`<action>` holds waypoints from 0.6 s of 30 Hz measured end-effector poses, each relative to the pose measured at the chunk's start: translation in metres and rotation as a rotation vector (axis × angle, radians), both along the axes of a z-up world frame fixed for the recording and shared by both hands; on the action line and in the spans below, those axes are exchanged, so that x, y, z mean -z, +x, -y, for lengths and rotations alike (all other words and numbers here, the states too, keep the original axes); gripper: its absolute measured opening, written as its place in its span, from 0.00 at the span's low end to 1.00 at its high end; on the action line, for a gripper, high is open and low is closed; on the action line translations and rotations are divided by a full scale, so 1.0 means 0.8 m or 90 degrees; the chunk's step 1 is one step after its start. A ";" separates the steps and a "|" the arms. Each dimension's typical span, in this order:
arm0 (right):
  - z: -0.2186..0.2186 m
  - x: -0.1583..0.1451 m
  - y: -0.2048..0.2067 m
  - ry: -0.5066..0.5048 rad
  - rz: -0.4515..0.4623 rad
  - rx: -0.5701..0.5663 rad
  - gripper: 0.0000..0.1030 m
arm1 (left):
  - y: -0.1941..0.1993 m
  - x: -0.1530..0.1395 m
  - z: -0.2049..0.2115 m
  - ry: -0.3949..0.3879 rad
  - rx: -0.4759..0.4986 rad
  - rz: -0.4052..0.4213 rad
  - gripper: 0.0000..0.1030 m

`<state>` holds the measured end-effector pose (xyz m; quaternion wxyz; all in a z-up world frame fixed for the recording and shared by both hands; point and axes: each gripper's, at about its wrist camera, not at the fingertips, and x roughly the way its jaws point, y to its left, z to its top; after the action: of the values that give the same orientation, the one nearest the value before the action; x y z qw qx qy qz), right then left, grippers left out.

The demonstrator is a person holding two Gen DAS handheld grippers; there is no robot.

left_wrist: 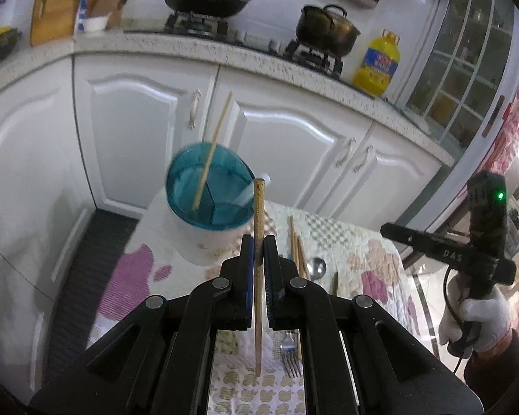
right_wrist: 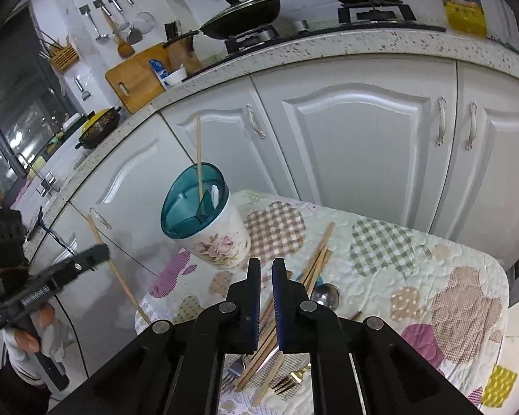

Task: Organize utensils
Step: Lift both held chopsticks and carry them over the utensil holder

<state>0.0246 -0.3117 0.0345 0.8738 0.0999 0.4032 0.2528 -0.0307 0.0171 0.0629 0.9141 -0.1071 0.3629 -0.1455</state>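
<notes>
aloft, left tongs (left_wrist: 258,242) pinching chopstick (left_wrist: 258,214) (upright), holder (left_wrist: 211,193) beyond

Upright chopstick (left_wrist: 258,242), one leaning in holder (left_wrist: 209,186)

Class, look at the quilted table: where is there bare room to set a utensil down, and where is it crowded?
Free: the quilt right of the spoon, out to the table's rounded edge, and the checked patch between the holder and the cupboards.
Crowded: the near middle, where chopsticks, spoon and forks overlap.
</notes>
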 end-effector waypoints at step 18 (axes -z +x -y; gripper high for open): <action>-0.034 0.149 0.114 -0.098 -0.176 0.020 0.17 | 0.007 0.008 -0.010 -0.010 -0.025 -0.013 0.04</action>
<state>0.1162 -0.2846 -0.0848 0.8188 0.0730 0.5361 0.1917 -0.0254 0.0250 0.0565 0.9120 -0.1230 0.3692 -0.1294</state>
